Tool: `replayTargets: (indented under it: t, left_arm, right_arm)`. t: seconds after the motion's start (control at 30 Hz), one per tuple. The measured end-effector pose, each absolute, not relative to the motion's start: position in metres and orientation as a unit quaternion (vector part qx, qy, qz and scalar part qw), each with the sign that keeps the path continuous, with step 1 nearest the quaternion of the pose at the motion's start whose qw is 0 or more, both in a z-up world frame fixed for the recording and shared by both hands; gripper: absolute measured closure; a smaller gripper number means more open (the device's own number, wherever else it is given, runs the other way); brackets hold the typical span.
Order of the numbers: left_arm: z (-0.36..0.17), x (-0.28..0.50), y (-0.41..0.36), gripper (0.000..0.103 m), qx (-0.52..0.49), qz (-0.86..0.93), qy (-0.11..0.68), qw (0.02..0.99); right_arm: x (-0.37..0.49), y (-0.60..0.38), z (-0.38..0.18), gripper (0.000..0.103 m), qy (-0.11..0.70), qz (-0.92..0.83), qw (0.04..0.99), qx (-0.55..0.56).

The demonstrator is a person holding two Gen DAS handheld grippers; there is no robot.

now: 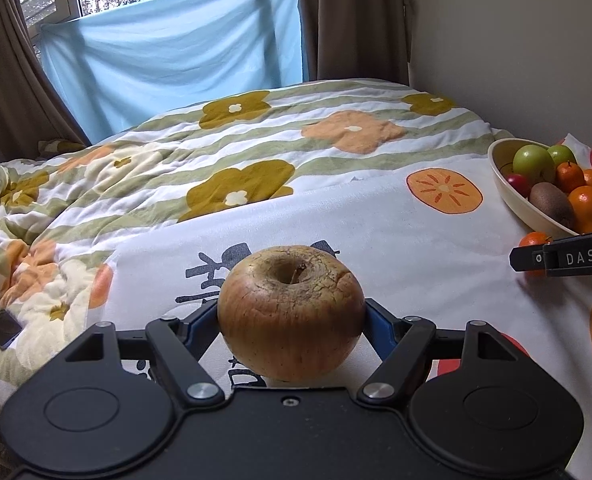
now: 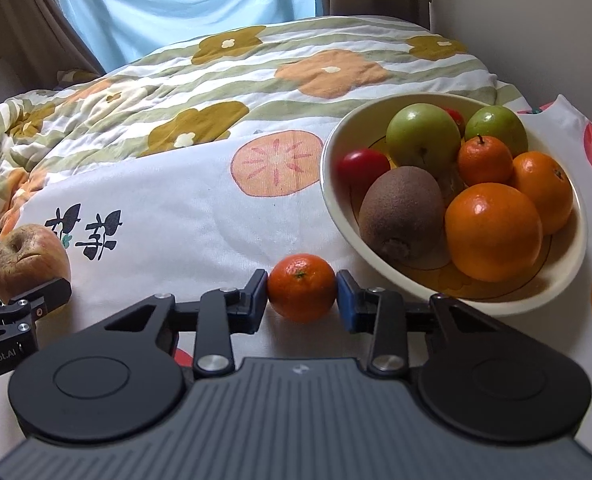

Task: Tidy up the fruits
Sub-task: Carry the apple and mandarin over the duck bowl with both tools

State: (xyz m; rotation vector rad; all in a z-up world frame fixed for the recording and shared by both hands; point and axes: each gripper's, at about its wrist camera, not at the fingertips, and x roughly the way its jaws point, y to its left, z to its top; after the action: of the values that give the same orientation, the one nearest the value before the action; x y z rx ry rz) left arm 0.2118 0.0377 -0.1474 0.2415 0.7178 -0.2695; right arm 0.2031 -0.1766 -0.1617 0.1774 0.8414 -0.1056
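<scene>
A bed covered by a striped, flower-printed quilt carries a white cloth printed with orange fruit slices and dark characters; the characters are not legible. At the cloth's right side stands a cream oval ceramic bowl holding two green apples, three oranges, a red fruit and a brown kiwi whose long axis tilts toward upper right. The left gripper is clamped on a wrinkled yellow-brown apple, stem cavity upward, just above the cloth. The right gripper brackets a small orange mandarin, calyx facing the camera, beside the bowl; its pads sit at the peel, but firm contact cannot be told. The left view alone shows the lettering "DAS" on the right gripper and a dark phone; the right view alone shows "nRobot.AI".
</scene>
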Motion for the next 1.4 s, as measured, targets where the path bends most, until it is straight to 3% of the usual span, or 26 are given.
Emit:
replayTargets:
  t: [0.73,1.4]
  left_arm:
    - [-0.08,0.15,0.0,0.024,0.091,-0.082,0.304,0.945]
    - [-0.04,0.117,-0.128,0.024,0.074,-0.08,0.269,0.957]
  right_arm:
    - [0.16,-0.216,-0.099,0.052,0.367,0.019,0.927,0.082]
    - [0.13,-0.348,-0.059,0.052,0.332,0.043,0.94,0.062]
